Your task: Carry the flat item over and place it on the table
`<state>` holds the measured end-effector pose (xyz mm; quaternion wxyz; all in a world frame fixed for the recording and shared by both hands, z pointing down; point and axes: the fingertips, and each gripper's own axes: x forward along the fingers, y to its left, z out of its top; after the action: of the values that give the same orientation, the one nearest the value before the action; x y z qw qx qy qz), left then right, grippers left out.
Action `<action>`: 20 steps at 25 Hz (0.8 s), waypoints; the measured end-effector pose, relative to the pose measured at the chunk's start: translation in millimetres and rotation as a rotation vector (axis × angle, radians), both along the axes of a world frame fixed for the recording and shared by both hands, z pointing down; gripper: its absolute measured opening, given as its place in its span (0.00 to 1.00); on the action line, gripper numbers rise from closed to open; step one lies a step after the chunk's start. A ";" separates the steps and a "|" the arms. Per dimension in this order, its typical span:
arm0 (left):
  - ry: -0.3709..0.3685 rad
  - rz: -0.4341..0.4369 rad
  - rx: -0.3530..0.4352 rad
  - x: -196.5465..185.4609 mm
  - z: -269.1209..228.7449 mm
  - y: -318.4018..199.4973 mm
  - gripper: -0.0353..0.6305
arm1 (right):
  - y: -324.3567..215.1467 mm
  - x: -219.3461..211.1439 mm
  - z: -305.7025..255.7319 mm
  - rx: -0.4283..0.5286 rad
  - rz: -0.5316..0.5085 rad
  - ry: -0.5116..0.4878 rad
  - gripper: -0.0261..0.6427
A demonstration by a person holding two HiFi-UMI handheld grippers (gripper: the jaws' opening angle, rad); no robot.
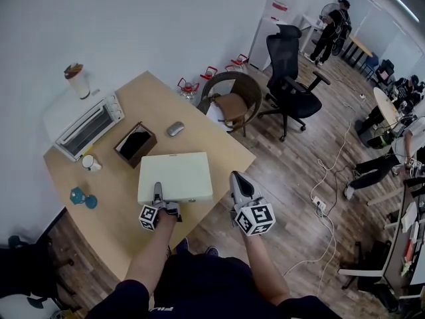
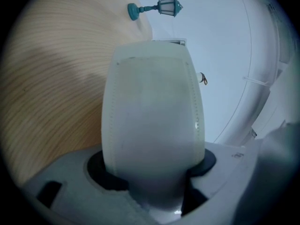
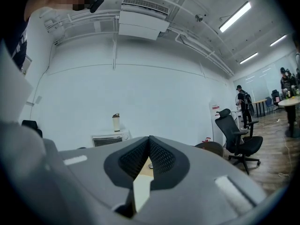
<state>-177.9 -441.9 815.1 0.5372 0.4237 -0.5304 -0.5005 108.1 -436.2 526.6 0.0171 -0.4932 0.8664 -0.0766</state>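
1. Cream, smooth and rectangular, the flat item [image 1: 176, 176] lies over the pale wooden table [image 1: 149, 98] near its front edge in the head view. The left tool [image 1: 158, 190] clamps the item's near edge. The right tool [image 1: 238, 177] sits just beside its right corner, apart from it.
2. Left gripper view: the left tool [image 2: 152, 168] stands part-spread, its dark pads [image 2: 99, 175] pinching the flat item [image 2: 152, 111], whose border is stitched. Beyond it stands a teal lantern ornament [image 2: 157, 7].
3. Right gripper view: the right tool [image 3: 150, 149] has its ribbed black pads [image 3: 163, 157] pressed together at the tips, holding nothing.

Cream on wood
Cream flat item [image 1: 175, 177], light wood-grain desk [image 1: 116, 224]; teal lantern [image 1: 84, 198] sits left of the left gripper [image 1: 158, 191].
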 end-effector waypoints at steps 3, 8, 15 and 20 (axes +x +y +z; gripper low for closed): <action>-0.064 0.052 -0.038 0.8 2.1 -10.7 0.50 | -2.3 -3.1 0.6 -0.001 -0.006 0.002 0.06; -0.034 0.052 -0.062 -1.8 12.9 -15.9 0.50 | -2.4 -3.9 8.5 -0.029 0.001 -0.030 0.06; -0.026 0.032 -0.103 -5.4 20.4 -27.8 0.53 | -0.1 -5.7 13.6 -0.046 0.000 -0.030 0.06; -0.038 0.019 -0.359 -7.8 37.8 -17.3 0.61 | 4.1 -3.0 13.8 -0.050 0.005 -0.031 0.06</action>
<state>-185.6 -459.2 852.9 0.5988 0.3356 -0.6172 -0.3846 105.1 -432.1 540.3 0.0187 -0.4946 0.8625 -0.1058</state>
